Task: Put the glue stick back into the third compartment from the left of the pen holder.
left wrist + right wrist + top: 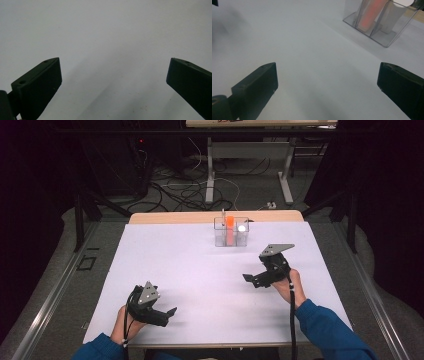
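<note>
Both grippers empty over the white counter (200, 270)

The left gripper (167, 314) and right gripper (251, 279) hold their fingers wide apart, grasping nothing. The clear divided holder (231, 232), with an orange tube (229, 227) and white tube (241, 231), stands at the far edge; no writing is legible.

A white counter (200, 270) with a bare wooden strip (170, 217) along its far edge stands on grey floor. Beyond it, black cables (175, 190) sprawl beside the white legs of another table (210, 170), in a dark room.
</note>
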The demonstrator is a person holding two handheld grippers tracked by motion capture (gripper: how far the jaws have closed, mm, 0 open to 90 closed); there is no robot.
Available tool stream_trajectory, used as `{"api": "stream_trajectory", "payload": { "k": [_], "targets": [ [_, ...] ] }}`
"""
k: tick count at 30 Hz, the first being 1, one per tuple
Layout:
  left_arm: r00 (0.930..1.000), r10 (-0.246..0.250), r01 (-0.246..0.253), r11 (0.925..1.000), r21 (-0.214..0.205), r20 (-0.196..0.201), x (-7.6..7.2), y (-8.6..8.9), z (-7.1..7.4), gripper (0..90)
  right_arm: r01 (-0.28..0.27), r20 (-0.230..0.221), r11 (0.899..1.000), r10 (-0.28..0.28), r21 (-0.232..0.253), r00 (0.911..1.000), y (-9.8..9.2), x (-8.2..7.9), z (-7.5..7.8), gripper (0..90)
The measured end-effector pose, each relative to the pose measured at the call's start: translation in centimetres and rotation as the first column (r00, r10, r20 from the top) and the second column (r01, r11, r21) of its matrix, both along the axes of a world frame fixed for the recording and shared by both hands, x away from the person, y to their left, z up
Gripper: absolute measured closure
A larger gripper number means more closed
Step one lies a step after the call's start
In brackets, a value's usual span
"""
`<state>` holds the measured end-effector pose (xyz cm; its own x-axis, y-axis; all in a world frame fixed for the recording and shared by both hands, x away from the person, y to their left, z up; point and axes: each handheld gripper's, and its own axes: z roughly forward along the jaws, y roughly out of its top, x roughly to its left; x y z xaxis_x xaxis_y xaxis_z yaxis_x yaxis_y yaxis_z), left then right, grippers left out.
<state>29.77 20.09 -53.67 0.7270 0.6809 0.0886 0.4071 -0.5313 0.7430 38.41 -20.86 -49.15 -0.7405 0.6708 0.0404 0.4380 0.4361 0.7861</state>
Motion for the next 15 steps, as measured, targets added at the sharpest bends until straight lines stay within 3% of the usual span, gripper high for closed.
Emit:
{"api": "stream_trajectory", "payload": {
  "k": [5,8,9,10,15],
  "targets": [
    [1.0,-0.001,0.001,1.0,0.009,0.008,0.0,0.0,0.1,0.1,-0.008,0.005,1.0,0.008,-0.003,1.0,-0.3,-2.0,-0.3,2.3],
    [0.9999,-0.008,0.008,0.9999,0.008,-0.013,0.0,0.0,0.1,0.0,-0.009,0.005,1.0,0.009,-0.013,0.9999,-0.5,-3.0,-0.6,2.2],
    [1.0,0.0,0.0,1.0,0.002,0.001,0.0,0.0,0.0,0.0,-0.01,-0.007,1.0,0.01,-0.017,0.9999,-0.6,-3.3,-0.6,2.2],
    [1.0,0.0,0.0,1.0,0.002,0.001,0.0,0.0,0.0,0.1,-0.009,0.006,1.0,0.009,-0.012,0.9999,-0.6,-3.6,-0.8,2.2],
    [1.0,0.002,-0.002,1.0,0.009,0.001,0.0,-0.1,0.0,0.1,-0.014,-0.01,1.0,0.014,-0.013,0.9999,-0.8,-5.0,-1.5,1.9]
  ]
}}
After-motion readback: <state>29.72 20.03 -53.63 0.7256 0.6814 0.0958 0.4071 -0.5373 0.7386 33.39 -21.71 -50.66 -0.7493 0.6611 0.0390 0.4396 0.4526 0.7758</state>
